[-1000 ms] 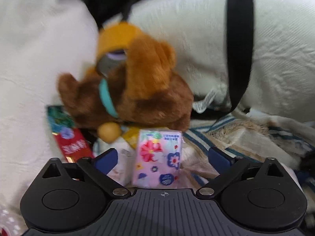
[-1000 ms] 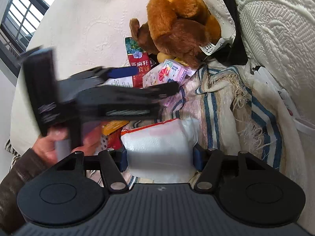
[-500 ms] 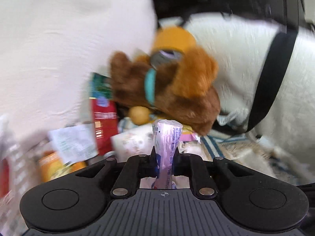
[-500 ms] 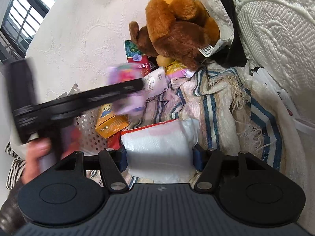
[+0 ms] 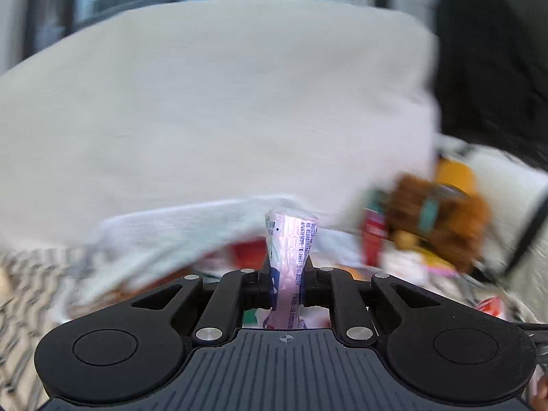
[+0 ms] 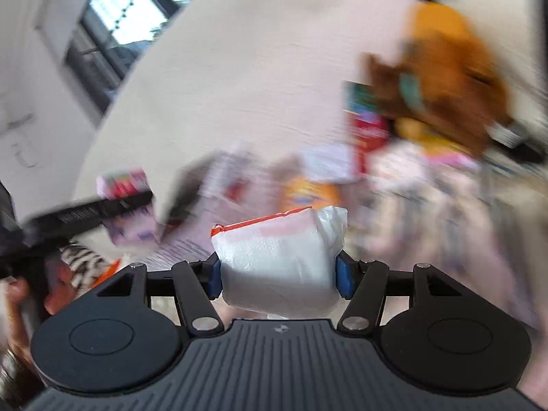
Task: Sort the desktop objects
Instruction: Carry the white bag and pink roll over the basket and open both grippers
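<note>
My left gripper point(image 5: 286, 282) is shut on a pink flowered tissue pack point(image 5: 290, 246), which stands upright between the fingers and is lifted off the pile. My right gripper point(image 6: 279, 274) is shut on a white tissue pack in clear plastic with a red strip point(image 6: 279, 257). In the right wrist view the left gripper point(image 6: 85, 212) shows blurred at the left with the pink pack point(image 6: 126, 185). A brown plush dog point(image 5: 441, 215) lies at the right; it also shows in the right wrist view point(image 6: 441, 78).
A large white cushion point(image 5: 212, 113) fills the back. A red snack packet point(image 6: 368, 126) and an orange packet point(image 6: 308, 191) lie in the blurred pile of items. A zigzag-patterned cloth point(image 5: 27, 291) is at the lower left. A window point(image 6: 126, 3) is behind.
My left gripper closed on the pink tissue pack, lifted it and swung left. Both views have turned left, so the plush dog now sits at the right. The right gripper still holds the white pack.
</note>
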`<state>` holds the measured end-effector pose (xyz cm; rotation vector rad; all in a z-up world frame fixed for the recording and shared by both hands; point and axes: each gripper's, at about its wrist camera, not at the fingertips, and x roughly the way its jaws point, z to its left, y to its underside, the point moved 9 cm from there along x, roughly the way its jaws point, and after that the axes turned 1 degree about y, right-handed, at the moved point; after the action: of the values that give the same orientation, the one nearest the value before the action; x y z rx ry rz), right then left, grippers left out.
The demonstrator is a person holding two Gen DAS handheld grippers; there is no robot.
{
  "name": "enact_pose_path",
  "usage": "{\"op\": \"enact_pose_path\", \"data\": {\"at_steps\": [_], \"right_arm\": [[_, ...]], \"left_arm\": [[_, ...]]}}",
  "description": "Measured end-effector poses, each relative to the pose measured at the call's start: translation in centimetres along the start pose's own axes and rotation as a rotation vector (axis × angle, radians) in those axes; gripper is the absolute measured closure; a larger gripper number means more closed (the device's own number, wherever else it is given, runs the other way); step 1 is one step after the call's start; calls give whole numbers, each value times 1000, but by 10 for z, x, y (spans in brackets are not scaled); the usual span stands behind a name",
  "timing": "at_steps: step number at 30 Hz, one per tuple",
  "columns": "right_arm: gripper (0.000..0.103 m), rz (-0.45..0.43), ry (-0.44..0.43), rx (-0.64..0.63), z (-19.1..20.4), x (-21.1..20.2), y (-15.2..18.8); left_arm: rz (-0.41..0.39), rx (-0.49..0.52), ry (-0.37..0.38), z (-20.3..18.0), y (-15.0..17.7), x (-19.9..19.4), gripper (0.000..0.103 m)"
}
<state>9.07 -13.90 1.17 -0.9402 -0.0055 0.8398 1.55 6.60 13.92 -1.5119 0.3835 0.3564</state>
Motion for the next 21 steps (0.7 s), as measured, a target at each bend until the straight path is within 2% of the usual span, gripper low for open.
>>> {"op": "enact_pose_path", "data": {"at_steps": [2, 6, 8, 12, 13, 14, 16, 17, 18, 20, 21], "right_arm": [[38, -14, -53, -50, 41, 15, -21], [38, -69, -136, -165, 114, 40, -55], [38, -74, -127, -233, 137, 61, -61], [38, -26, -60, -304, 147, 119, -52], [38, -6, -42, -313, 144, 133, -48], [38, 15, -15, -323, 140, 146, -44], [37, 70, 36, -347, 129, 169, -33], [36, 107, 63, -372, 123, 178, -27], [34, 100, 90, -406, 120, 178, -25], [25, 79, 108, -432, 116, 175, -29], [21, 62, 95, -409, 113, 171, -34]], "left_arm": [[-29, -55, -75, 34, -13, -11, 95], [-137, -122, -167, 78, -34, -33, 92], [-139, -142, -188, 91, -36, -27, 91], [-59, -144, -180, 101, -26, 19, 91], [-38, -138, -176, 101, -22, 32, 85], [-5, -141, -173, 103, -18, 47, 68], [71, -149, -165, 105, -7, 74, 62], [106, -131, -192, 106, -2, 86, 50], [137, -107, -229, 108, 4, 97, 44], [116, -41, -317, 110, 5, 107, 9], [107, -29, -377, 113, 5, 112, 2]]}}
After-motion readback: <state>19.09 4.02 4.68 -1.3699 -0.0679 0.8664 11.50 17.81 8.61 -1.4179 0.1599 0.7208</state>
